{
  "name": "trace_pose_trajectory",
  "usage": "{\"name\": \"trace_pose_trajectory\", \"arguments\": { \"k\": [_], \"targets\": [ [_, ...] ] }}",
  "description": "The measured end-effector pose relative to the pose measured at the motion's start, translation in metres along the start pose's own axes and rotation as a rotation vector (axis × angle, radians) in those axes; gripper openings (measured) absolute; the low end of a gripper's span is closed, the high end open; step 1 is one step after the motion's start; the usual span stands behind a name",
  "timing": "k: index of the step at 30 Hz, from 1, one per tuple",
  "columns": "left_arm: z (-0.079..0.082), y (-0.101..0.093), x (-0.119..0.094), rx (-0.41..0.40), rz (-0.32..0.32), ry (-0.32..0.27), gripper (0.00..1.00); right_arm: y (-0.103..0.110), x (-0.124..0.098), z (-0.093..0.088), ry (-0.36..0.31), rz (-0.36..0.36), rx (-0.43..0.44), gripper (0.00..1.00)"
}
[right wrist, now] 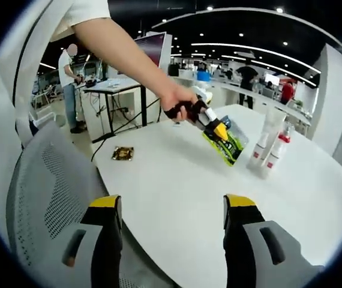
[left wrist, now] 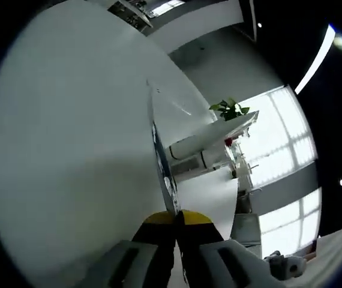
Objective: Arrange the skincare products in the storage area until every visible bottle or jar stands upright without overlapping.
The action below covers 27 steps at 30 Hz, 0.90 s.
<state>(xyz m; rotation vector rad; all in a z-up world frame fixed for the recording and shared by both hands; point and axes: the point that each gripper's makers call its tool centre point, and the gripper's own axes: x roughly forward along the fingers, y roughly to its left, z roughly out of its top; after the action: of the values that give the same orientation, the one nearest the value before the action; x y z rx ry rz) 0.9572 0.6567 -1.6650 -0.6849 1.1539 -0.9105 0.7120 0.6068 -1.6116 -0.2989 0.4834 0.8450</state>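
Yellow-tipped jaws of the right tool (right wrist: 174, 223) stand wide apart over the near edge of the round white bench (right wrist: 177, 180), holding nothing. Left tool (right wrist: 220, 133) shows across the bench in the right gripper view, held in a hand (right wrist: 180, 103); in its own view its jaws are clenched edge-on around a thin flat green-and-black sachet (left wrist: 162, 165). Same sachet (right wrist: 226, 143) sits low over the benchtop, tilted, just beside two white plastic tubes (right wrist: 266, 139) with red caps standing upright near the far edge. Small dark square packet (right wrist: 123, 153) lies flat, well apart. Risk, as I judge it: the sachet is limp film and won't stand unaided; swinging it in could clip the narrow-based tubes and topple them. Bench surface is smooth and glossy, so knocked items would slide.
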Motion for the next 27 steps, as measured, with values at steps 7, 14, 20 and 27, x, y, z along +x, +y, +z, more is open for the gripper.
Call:
{"name": "trace_pose_trajectory", "arguments": {
  "k": [7,14,20,27],
  "targets": [
    [0.007,0.009,0.009,0.002,0.016,0.036,0.02,-0.001,0.0,0.0,0.001,0.0,-0.001,0.63],
    [0.017,0.01,0.021,-0.014,0.005,0.035,0.02,0.0,0.0,-0.002,0.011,0.005,-0.001,0.62],
    [0.023,0.015,0.031,-0.028,0.016,0.05,0.02,-0.002,0.0,-0.002,0.01,0.001,0.006,0.61],
    [0.025,0.024,0.039,-0.008,0.06,0.079,0.02,-0.003,0.0,-0.002,0.007,-0.002,0.011,0.6]
  ]
}}
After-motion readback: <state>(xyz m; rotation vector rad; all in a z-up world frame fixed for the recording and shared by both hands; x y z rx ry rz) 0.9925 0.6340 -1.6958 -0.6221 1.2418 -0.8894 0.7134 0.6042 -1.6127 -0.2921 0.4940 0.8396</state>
